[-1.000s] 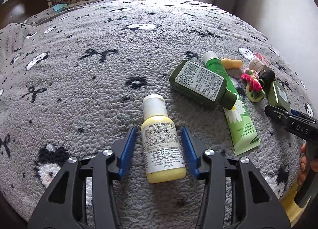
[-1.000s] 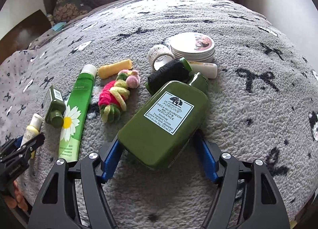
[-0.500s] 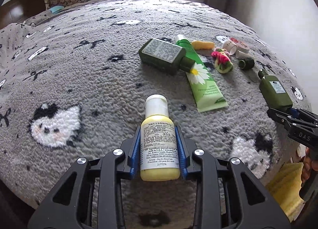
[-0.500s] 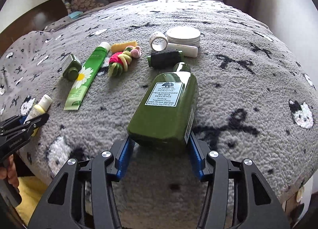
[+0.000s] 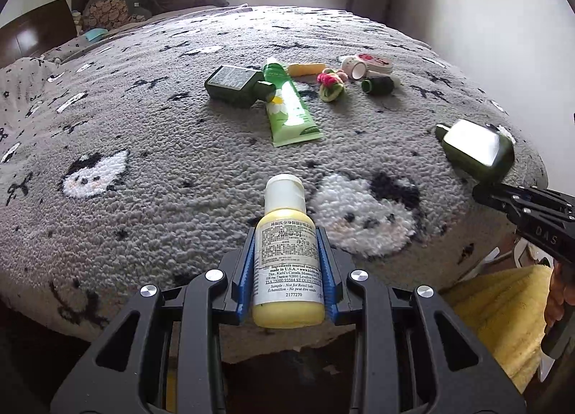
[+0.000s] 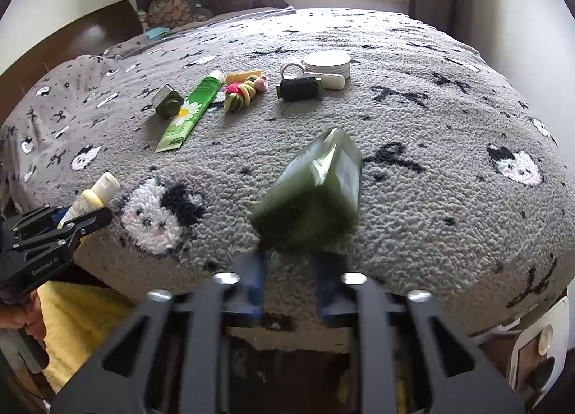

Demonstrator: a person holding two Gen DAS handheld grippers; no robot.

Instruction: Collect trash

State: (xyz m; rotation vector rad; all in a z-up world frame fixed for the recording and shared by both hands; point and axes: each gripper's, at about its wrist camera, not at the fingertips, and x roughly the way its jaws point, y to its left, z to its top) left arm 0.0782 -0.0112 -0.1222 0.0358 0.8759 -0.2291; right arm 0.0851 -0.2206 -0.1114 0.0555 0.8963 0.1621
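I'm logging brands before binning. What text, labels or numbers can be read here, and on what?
Yellow bottle label: "made in U.S.A.", "Sample - Not for Retail Sale", "2177270"; finer print is too small.
Right gripper body: "DAS".
Left gripper body: "GenRobot.AI", faint.
Green tube, small green bottle, large green bottle: print unreadable.

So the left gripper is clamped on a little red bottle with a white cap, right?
Not quite: the bottle in the left gripper is yellow, not red. It is clamped, white cap and all, as the left wrist view shows.
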